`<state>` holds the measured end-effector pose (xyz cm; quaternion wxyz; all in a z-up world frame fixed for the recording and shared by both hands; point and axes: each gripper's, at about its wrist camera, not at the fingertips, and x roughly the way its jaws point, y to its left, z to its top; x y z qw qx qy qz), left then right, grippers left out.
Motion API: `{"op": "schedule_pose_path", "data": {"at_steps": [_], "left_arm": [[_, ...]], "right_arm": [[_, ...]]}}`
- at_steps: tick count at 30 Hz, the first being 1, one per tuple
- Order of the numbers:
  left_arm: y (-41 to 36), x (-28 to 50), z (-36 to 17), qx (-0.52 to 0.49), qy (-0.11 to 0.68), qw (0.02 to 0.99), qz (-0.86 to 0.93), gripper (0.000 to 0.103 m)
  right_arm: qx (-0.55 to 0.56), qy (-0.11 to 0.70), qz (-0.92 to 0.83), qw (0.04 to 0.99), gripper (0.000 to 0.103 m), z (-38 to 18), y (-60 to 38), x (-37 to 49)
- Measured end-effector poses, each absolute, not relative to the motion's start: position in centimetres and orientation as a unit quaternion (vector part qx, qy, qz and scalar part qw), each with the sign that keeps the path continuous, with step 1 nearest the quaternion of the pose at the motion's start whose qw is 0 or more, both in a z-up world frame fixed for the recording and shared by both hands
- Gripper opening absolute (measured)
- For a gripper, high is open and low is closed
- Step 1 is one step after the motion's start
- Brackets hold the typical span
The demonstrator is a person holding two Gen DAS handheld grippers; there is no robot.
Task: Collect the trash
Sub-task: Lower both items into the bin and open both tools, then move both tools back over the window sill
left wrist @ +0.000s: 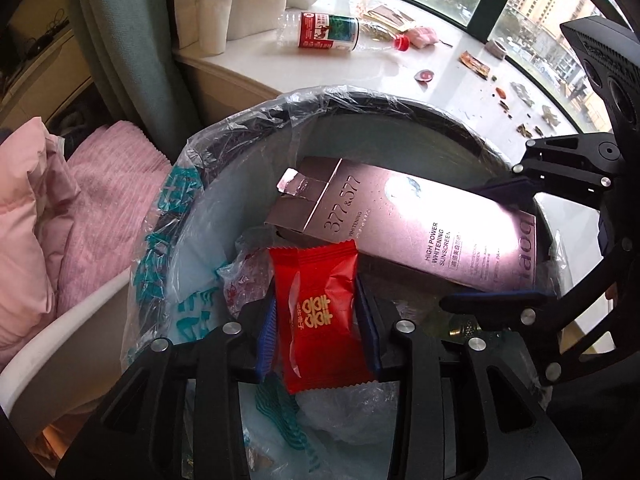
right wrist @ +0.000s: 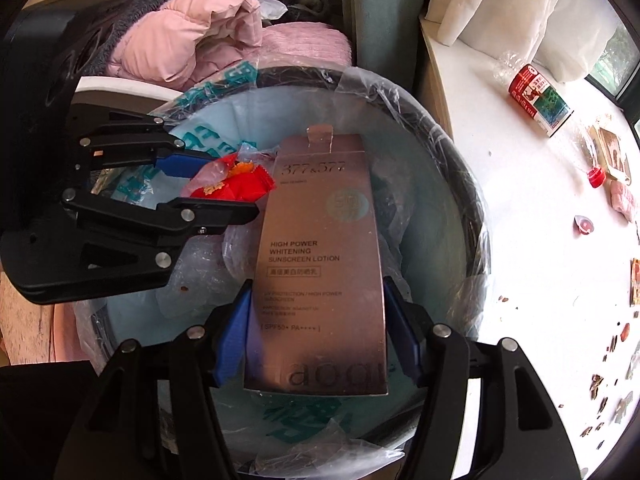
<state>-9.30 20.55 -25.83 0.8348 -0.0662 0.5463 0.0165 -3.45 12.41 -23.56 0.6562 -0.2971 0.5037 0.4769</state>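
Low in the left wrist frame, the left gripper (left wrist: 316, 332) has its blue pads flanking a red snack packet (left wrist: 318, 312); contact is unclear. Beside it, the right gripper (right wrist: 316, 340) brackets a pink sunscreen box (right wrist: 320, 264), pads slightly apart from it, above the lined trash bin (right wrist: 472, 208). Farther off, upper frame, an empty plastic bottle (left wrist: 328, 32) lies on the windowsill (left wrist: 448, 80).

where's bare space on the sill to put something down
Bare sill lies between the bin rim and the small red cap. It is crowded by the bottle and wrappers, with crumbs along the window side.
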Motion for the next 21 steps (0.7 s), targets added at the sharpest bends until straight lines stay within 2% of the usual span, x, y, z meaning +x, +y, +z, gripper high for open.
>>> {"op": "schedule_pose_path", "data": {"at_steps": [1,2,4,5,8,21], "left_arm": [[20.4,-9.4,-25.6,-0.063,0.542,0.838,0.015,0.044],[20.3,-9.6,-25.2,-0.057,0.538,0.841,0.014,0.059],[20.0,-9.8,-24.5,-0.043,0.530,0.847,0.015,0.081],[20.0,-9.8,-24.2,-0.040,0.525,0.850,0.014,0.088],[19.9,-9.8,-23.2,-0.036,0.517,0.855,0.010,0.097],[18.6,-9.2,-19.3,-0.015,0.479,0.878,-0.011,0.097]], "right_arm": [[-0.294,0.496,0.481,0.660,0.086,-23.1,12.2,-3.6],[-0.291,0.489,0.486,0.663,0.090,-22.7,12.0,-3.7],[-0.290,0.474,0.489,0.672,0.090,-21.9,11.5,-3.8],[-0.288,0.467,0.491,0.677,0.090,-21.5,11.3,-3.8],[-0.275,0.453,0.489,0.693,0.094,-20.3,10.6,-3.6],[-0.217,0.432,0.439,0.758,0.094,-16.0,6.7,-1.8]]}}
